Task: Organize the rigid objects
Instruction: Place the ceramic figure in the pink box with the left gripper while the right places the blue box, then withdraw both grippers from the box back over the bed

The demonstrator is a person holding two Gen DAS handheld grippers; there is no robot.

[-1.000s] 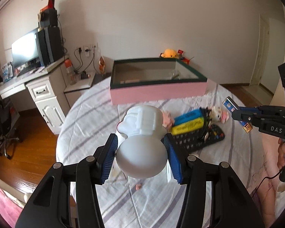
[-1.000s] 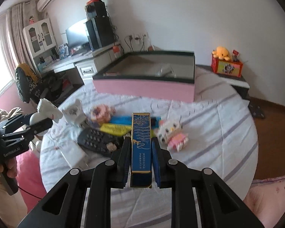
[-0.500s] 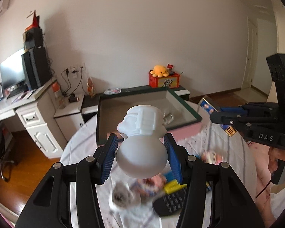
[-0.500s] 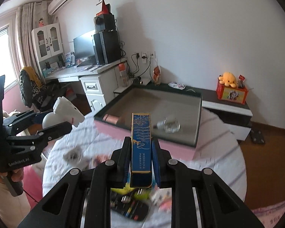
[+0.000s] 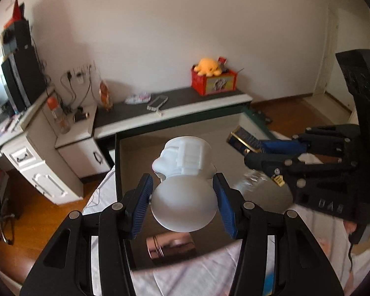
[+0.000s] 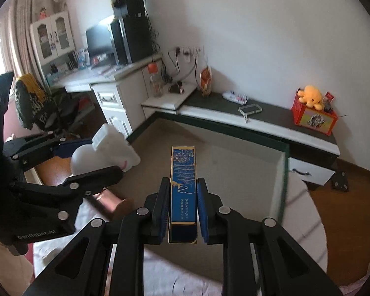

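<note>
In the left wrist view, the left tool grips one white figurine over the open tray; inside the tray lies one copper cylinder and, perhaps, one clear object, too blurred to name. In the right wrist view, the right tool clamps one narrow blue box above the same tray, which stands on the tabletop.

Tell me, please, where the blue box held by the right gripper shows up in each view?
Left wrist view: blue box, right of centre, clamped in the right gripper, over the tray.
Right wrist view: lower centre, between the fingers.
Shared landmark: orange plush toy.
</note>
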